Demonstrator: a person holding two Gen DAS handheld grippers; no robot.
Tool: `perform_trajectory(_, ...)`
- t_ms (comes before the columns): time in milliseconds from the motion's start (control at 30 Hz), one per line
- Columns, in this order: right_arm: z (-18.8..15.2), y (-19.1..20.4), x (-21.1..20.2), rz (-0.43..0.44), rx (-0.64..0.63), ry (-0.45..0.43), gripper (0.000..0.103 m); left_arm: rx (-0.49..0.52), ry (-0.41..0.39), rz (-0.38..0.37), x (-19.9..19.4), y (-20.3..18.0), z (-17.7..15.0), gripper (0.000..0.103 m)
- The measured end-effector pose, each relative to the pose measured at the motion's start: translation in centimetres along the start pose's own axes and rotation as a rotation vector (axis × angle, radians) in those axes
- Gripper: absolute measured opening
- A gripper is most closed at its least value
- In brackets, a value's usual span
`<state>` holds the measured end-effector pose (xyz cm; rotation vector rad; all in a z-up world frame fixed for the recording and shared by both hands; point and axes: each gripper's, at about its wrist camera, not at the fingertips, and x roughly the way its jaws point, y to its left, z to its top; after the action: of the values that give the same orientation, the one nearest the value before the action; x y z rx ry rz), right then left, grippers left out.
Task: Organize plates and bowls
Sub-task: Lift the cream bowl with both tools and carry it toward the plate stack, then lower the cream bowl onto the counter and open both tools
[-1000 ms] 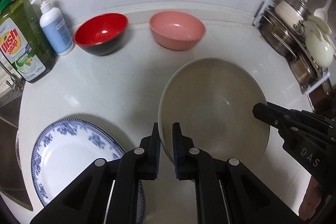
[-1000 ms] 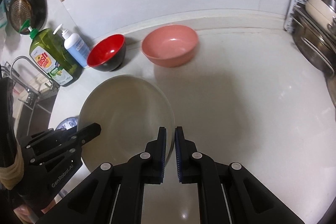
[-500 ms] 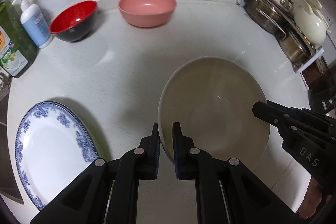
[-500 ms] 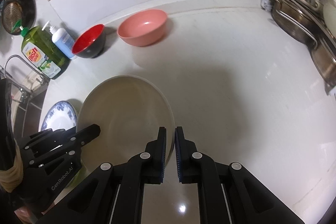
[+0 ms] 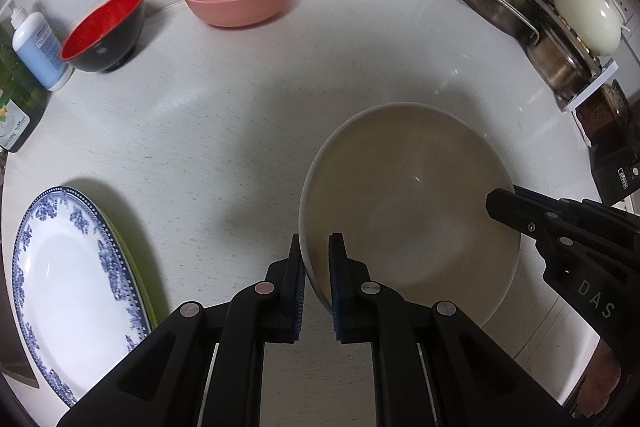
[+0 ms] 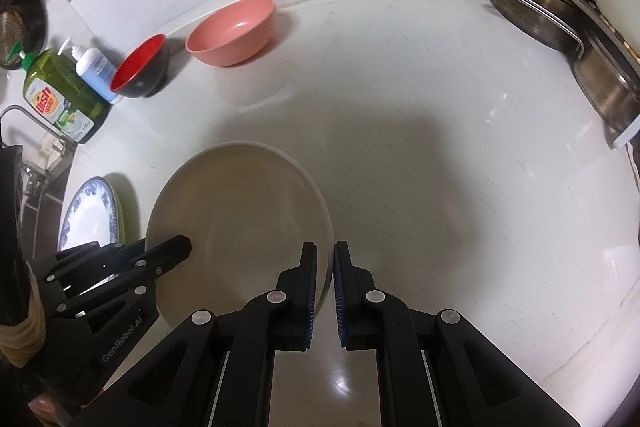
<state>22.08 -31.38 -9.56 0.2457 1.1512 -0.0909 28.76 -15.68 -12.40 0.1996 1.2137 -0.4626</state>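
**Item: large beige bowl, carried two-handed**

We hold the beige bowl [image 5: 412,211] above the surface [image 5: 224,131], near right. The left hand-held gripper [image 5: 316,279] pinches its left rim; the right hand-held gripper [image 6: 325,291] is clamped on the opposite rim. Keep both level, lower together, and stay clear of the blue-patterned plate [image 5: 68,291].

Glossy white countertop [image 6: 460,187], matt beige bowl [image 5: 412,203], shiny steel pots [image 5: 504,3], matt black plastic tools.

I see open counter [image 6: 440,155] ahead and right of my beige bowl [image 6: 240,211]. The pot rack [image 6: 560,11] blocks the far right; pink bowl [image 6: 232,31], red bowl [image 6: 140,67], bottles [image 6: 60,91] line the back left; the blue plate [image 5: 68,263] crowds left.
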Motion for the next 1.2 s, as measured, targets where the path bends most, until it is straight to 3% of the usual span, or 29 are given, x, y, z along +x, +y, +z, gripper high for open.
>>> perform_trajectory(900,-0.1,-1.2,1.0,0.006,0.0,0.036,0.011,-0.025,0.028,-0.02,1.0,-0.5,0.2,0.013)
perform_trajectory(1033,0.0,-1.3,1.0,0.004,-0.003,0.035,0.011,-0.02,0.012,-0.009,0.7,-0.3,0.2,0.025)
perform_trajectory(1167,0.0,-1.2,0.7,-0.002,-0.012,0.023,0.033,-0.015,-0.009,-0.004,0.0,-0.1,0.4,0.032)
perform_trajectory(1200,0.1,-1.2,0.6,-0.005,-0.016,0.018,0.033,-0.01,-0.015,-0.001,-0.2,0.0,0.5,0.033)
